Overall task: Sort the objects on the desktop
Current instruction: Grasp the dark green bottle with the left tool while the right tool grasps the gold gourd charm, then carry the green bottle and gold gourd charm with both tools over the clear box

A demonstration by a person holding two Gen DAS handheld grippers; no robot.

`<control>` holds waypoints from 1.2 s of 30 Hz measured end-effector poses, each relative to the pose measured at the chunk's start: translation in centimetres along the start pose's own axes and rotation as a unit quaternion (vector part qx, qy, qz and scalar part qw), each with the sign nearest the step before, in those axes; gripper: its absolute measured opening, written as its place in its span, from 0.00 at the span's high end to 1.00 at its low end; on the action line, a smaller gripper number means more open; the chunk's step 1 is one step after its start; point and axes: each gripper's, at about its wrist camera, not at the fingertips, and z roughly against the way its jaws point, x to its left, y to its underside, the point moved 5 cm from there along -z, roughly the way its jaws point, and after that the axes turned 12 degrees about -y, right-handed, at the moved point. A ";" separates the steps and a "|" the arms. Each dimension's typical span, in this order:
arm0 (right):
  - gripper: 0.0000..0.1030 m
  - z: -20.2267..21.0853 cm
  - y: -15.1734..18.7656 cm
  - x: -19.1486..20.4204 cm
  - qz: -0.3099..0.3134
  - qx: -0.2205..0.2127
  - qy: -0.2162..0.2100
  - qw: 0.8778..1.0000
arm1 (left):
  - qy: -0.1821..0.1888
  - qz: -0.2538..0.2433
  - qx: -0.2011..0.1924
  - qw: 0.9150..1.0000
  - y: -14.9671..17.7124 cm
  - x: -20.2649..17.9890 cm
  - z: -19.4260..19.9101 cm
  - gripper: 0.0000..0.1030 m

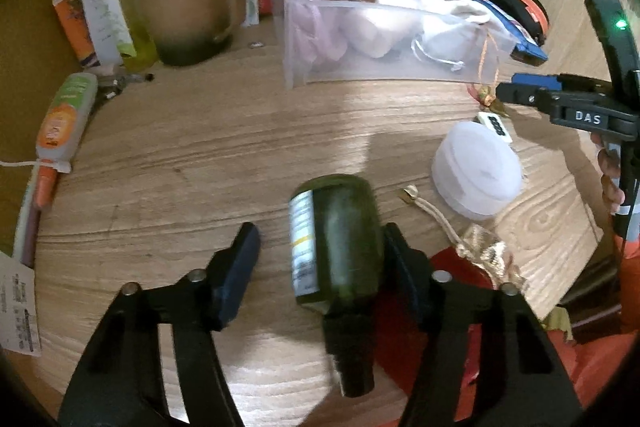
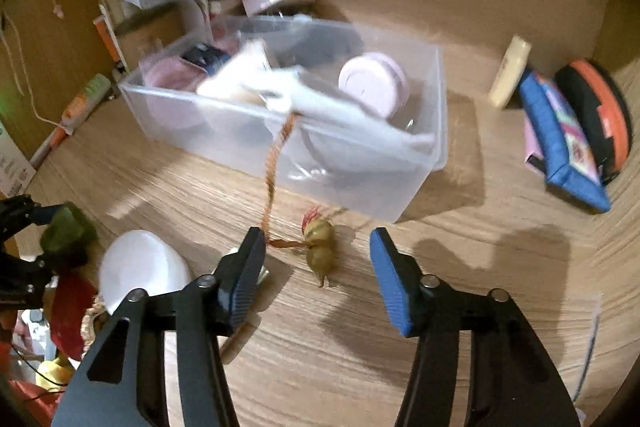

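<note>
My left gripper (image 1: 320, 255) is spread wide. A green bottle (image 1: 340, 239) lies between its fingers. The bottle touches the right finger (image 1: 404, 267), but there is a gap at the left one, so nothing is squeezed. A red cloth (image 1: 452, 267) sits just beside the bottle.

My right gripper (image 2: 318, 267) is spread wide too and holds nothing. A small gold charm (image 2: 320, 247) lies on the desk (image 2: 360, 367) between its fingers. An orange cord (image 2: 276, 163) runs from the charm up into the clear box (image 2: 360, 183). A white tub (image 2: 140, 267) sits to the left.

Farther back, a blue pouch (image 2: 560, 139) leans by the wall.
</note>
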 end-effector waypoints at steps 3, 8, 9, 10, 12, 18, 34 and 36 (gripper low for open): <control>0.65 -1.3 0.2 -0.8 -0.014 0.017 -0.010 1.000 | -0.004 0.008 -0.007 1.000 -0.1 0.4 0.0 0.59; 0.80 -2.5 0.4 -1.0 -0.015 0.029 -0.009 0.999 | 0.000 0.022 -0.009 1.000 -0.4 1.0 0.0 0.60; 0.80 -2.7 0.5 -0.9 -0.012 0.031 -0.010 0.999 | 0.000 0.023 -0.011 1.000 -0.4 1.1 0.0 0.60; 0.81 -2.8 0.5 -0.7 -0.009 0.028 -0.009 1.000 | 0.003 0.025 -0.012 1.000 -0.6 1.1 0.1 0.60; 0.81 -2.8 0.5 -0.4 -0.010 0.027 -0.018 0.999 | 0.005 0.028 -0.017 0.999 -0.9 1.0 0.5 0.60; 0.81 -0.2 0.4 0.8 -0.009 -0.004 -0.059 0.998 | 0.012 0.035 -0.043 0.998 -2.7 1.1 2.0 0.60; 0.81 9.3 -3.6 -0.6 -0.019 -0.141 -0.049 0.989 | 0.039 0.056 -0.108 0.992 -11.1 0.9 5.6 0.60; 0.81 10.0 -4.1 -1.3 -0.028 -0.156 -0.047 0.986 | 0.040 0.058 -0.117 0.991 -12.0 1.0 6.1 0.60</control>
